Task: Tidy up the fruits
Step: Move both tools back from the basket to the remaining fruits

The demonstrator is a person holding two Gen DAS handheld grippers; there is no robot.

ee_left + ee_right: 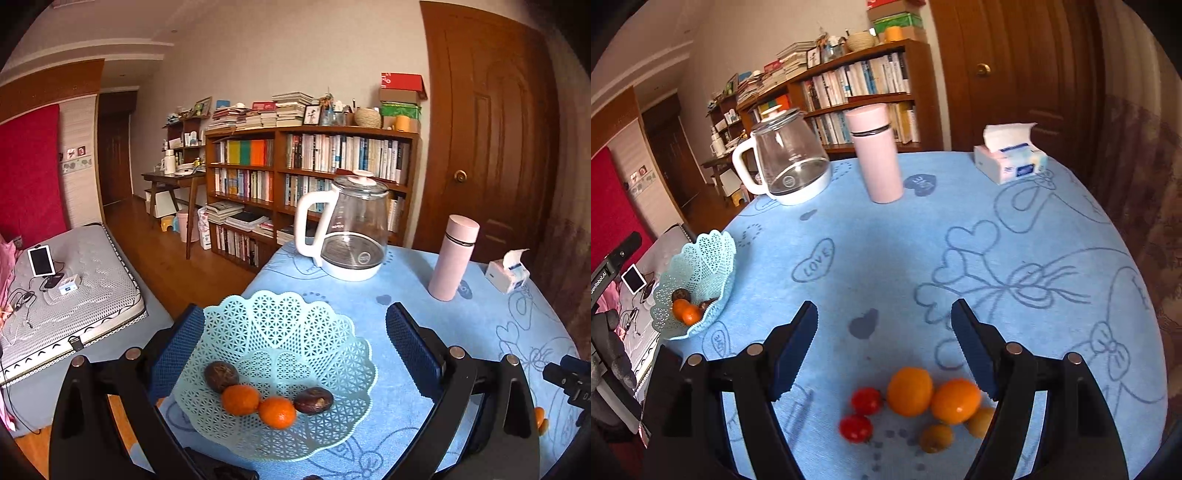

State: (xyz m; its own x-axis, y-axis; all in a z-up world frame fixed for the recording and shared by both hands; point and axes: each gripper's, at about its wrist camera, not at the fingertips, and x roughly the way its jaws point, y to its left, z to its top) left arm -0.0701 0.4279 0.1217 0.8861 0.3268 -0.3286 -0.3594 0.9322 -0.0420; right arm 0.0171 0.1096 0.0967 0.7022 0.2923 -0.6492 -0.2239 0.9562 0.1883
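A pale green lattice basket (280,325) (713,251) stands at the table's left edge. In it lie two small oranges (241,399) (277,412) and two dark brown fruits (221,376) (313,400). My left gripper (295,332) hangs open above the basket, nothing between its fingers. My right gripper (884,321) is open above loose fruit on the blue cloth: two large oranges (909,390) (956,401), two red tomatoes (866,400) (855,428) and two small yellow fruits (936,438) (980,421), one partly hidden by the right finger.
A glass kettle (351,229) (790,162), a pink flask (454,258) (877,153) and a tissue pack (508,273) (1010,158) stand at the far side of the blue tablecloth (960,240). A bed lies below the table's left edge.
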